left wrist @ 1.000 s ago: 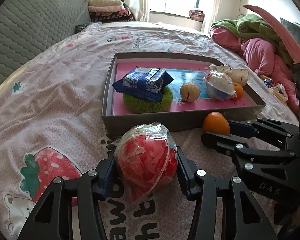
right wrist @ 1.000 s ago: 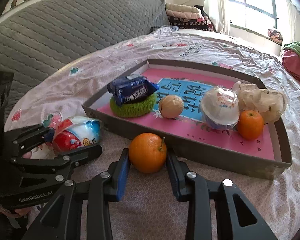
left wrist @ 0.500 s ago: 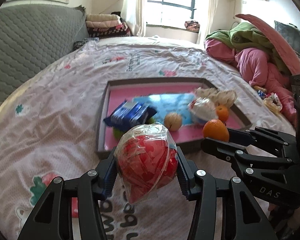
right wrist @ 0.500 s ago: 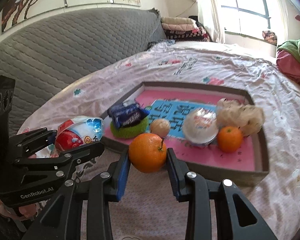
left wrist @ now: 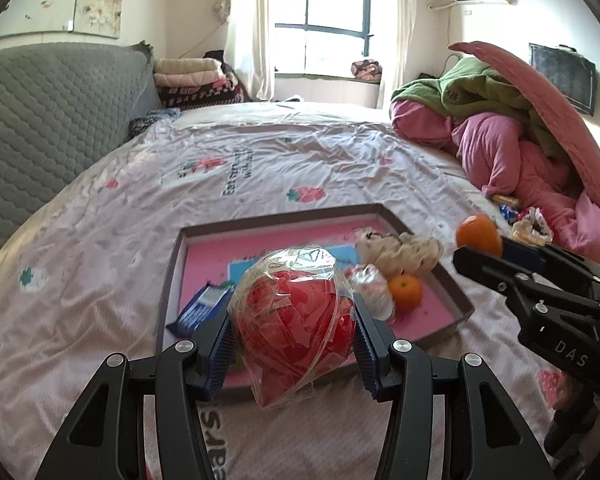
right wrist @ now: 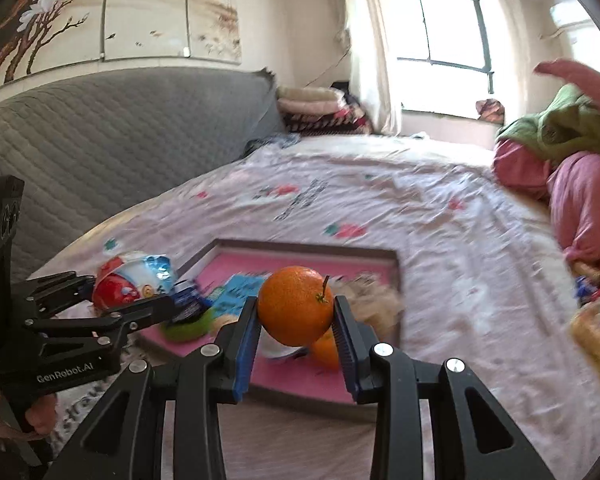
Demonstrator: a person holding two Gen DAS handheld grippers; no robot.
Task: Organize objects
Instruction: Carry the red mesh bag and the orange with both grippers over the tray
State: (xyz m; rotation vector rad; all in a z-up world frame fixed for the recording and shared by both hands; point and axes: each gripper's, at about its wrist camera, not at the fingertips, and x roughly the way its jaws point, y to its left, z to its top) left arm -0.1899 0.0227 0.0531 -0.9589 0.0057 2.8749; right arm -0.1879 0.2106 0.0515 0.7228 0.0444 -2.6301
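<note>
Crinkly wrap: the red ball (left wrist: 296, 320) sits in loose clear film, clamped between the left gripper (left wrist: 294, 344) pads, held in the air above the near rim of the tray (left wrist: 172, 276).
Ball risk: the film may slide on what it covers, so the ball could slip down out of the hold; its lower tip already hangs below the pads.
Orange (right wrist: 295, 306): pinched at its sides by the right gripper (right wrist: 296, 322), jaws closed on it, also in the air over the tray's near part.
Orange risk: round and smooth with only narrow contact, it could roll out if the hand tilts or jolts.
Tray: already crowded with a blue packet (left wrist: 204, 308), a green pad (right wrist: 188, 326), a white cup (left wrist: 370, 286), a small orange (left wrist: 406, 293) and a pale bag (left wrist: 400, 250).
Placement risk: little bare pink floor is left; a drop onto the other things could send fruit rolling, or over the low rim onto the sheet (left wrist: 100, 280).
Grippers: close side by side, so a clash is possible if both come down together.
</note>
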